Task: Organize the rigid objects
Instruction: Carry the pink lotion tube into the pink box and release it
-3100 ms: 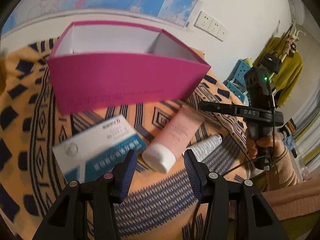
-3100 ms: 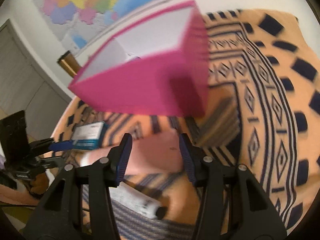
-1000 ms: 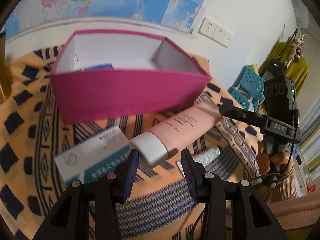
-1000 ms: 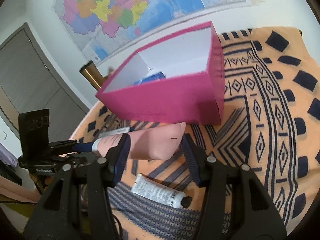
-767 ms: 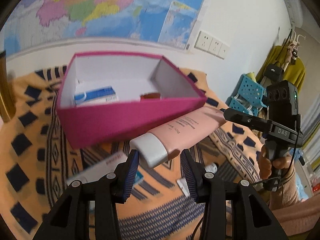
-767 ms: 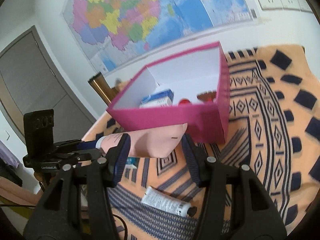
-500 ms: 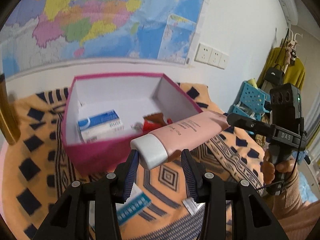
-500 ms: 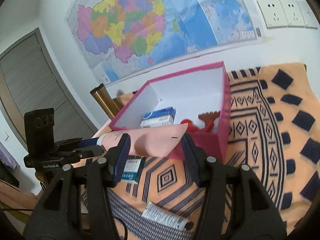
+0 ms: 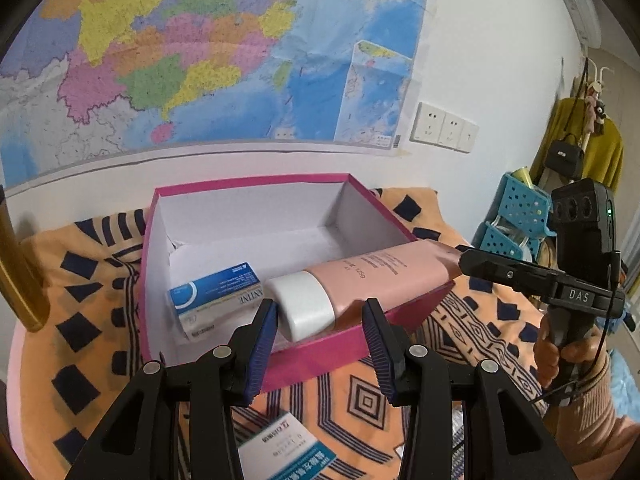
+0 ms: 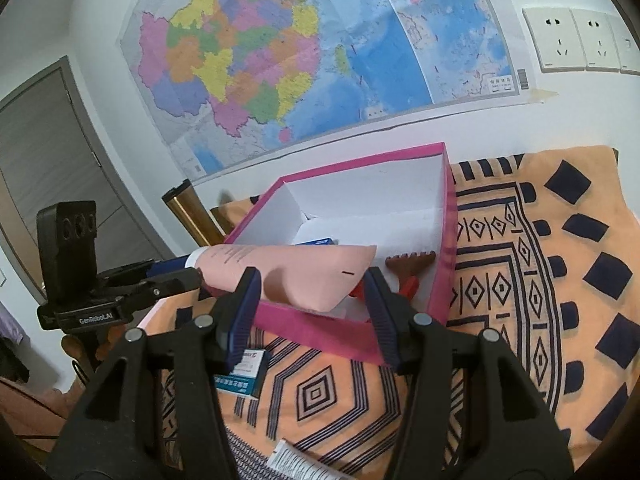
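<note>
Over the pink box (image 9: pixel 344 340), both hand-held grippers clamp the pink tube (image 9: pixel 360 280)

Both grippers: black plastic frames, ribbed dark-blue pads, silver screw heads along the finger arms. Left gripper (image 9: pixel 320 334) body reads "GenRobot.AI" in white, with a black camera block on top showing round lenses. Right gripper (image 10: pixel 312 300) body reads "DAS", green LED on its block, thin black cable at the handle. Right hand (image 9: pixel 560 354): bare skin, peach-pink sleeve.
</note>
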`<state>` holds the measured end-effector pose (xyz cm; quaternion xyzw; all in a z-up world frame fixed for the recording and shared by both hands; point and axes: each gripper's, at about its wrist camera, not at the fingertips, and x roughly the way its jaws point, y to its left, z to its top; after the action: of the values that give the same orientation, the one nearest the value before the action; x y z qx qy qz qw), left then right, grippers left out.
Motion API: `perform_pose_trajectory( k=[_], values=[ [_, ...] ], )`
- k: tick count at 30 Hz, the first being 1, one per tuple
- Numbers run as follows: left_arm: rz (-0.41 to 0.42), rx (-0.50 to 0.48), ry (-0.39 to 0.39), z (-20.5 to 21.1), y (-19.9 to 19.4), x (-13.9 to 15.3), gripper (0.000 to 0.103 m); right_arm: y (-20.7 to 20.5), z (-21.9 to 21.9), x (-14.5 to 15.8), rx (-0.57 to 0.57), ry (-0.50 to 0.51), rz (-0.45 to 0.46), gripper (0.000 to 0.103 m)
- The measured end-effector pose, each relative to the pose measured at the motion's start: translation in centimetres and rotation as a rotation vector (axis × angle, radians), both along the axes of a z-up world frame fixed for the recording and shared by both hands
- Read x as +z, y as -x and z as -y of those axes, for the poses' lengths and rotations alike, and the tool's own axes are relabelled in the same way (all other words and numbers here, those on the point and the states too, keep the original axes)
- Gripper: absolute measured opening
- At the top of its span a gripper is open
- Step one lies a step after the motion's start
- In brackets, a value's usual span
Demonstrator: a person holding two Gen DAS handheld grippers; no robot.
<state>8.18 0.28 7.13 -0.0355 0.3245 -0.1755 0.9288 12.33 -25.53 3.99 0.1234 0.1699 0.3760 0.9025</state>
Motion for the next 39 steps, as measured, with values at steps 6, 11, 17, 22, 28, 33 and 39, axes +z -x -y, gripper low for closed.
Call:
perform_pose_trajectory(
  k=[6,11,17,22,28,33,39],
  values=[
    [-0.025,0.004,-0.011,0.0,-1.6,-0.7,0.045,-1.6,-0.4,-0.3,-0.015,0.030,-0.025,0.056],
    [-0.051,0.009,-0.008,-0.1,-2.8,-1.4,0.046,-2.6,-0.7,-0.6,-0.022,0.050,-0.043,0.056],
    [-0.082,0.017,-0.008,-0.2,-4.0,-2.4,0.046,-3.5,-1.3,-0.7,-0.038,0.089,-0.054,0.056],
    [-0.108,0.024,-0.004,-0.3,-4.7,-3.0,0.046,-4.0,-1.9,-1.0,-0.058,0.137,-0.061,0.056],
    [-0.129,0.027,-0.003,-0.3,-5.3,-3.6,0.046,-4.2,-2.3,-1.2,-0.069,0.178,-0.064,0.056],
    [-0.149,0.032,-0.009,-0.2,-5.9,-4.2,0.046,-4.4,-2.8,-1.3,-0.090,0.213,-0.065,0.056],
    [-0.169,0.035,0.001,-0.3,-6.4,-4.6,0.044,-4.4,-3.1,-1.3,-0.105,0.243,-0.057,0.056]
  ],
)
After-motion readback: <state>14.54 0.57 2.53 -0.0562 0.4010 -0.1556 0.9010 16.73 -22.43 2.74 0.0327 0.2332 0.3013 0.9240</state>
